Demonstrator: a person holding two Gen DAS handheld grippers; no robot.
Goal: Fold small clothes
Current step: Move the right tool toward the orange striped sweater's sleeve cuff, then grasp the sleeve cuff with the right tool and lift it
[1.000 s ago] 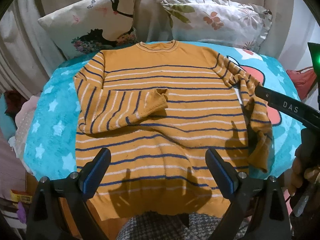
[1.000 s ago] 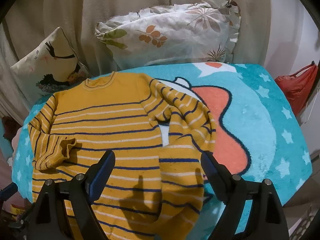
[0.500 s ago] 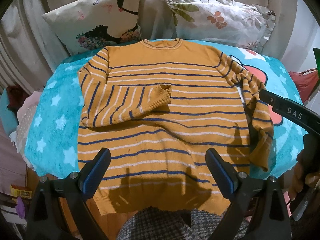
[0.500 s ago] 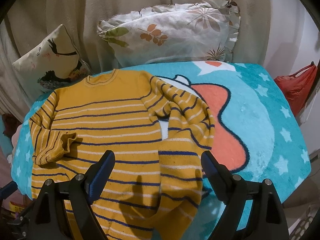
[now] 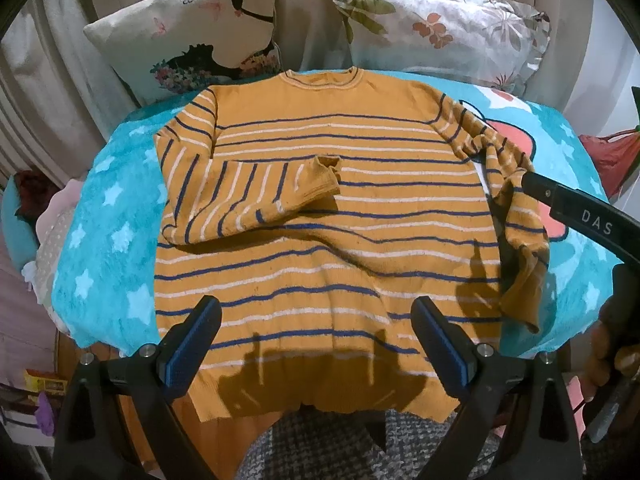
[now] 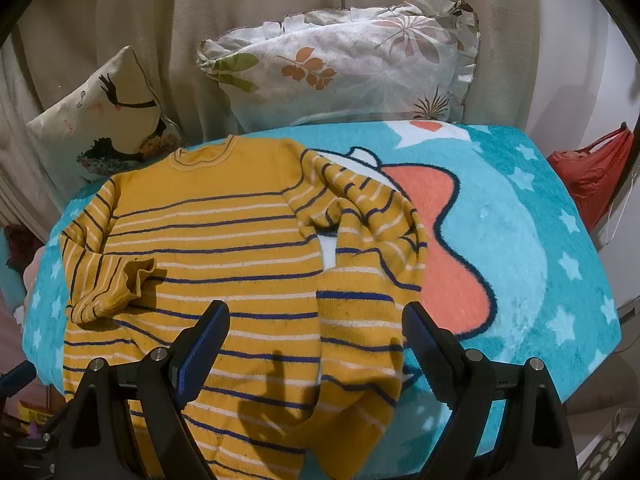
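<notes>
A mustard-yellow sweater [image 5: 320, 220] with navy and white stripes lies face up on a turquoise star-patterned blanket [image 5: 108, 216], neckline toward the two pillows at the back. Its sleeve on the left of the view [image 5: 248, 196] is folded across the chest, cuff resting near the middle of the body. The other sleeve [image 6: 368, 248] is bunched along the sweater's opposite edge, its lower part draped over the hem side. The left tongs [image 5: 316, 344] hover above the hem, jaws spread wide, nothing between them. The right tongs [image 6: 316, 348] are likewise spread and hold nothing, positioned over the lower part of the bunched sleeve; contact with the fabric cannot be determined. Behind stand a bird-print pillow [image 5: 192, 36] and a leaf-print pillow [image 6: 344, 68]. A red bag [image 6: 596, 172] sits beyond the blanket's far edge.
</notes>
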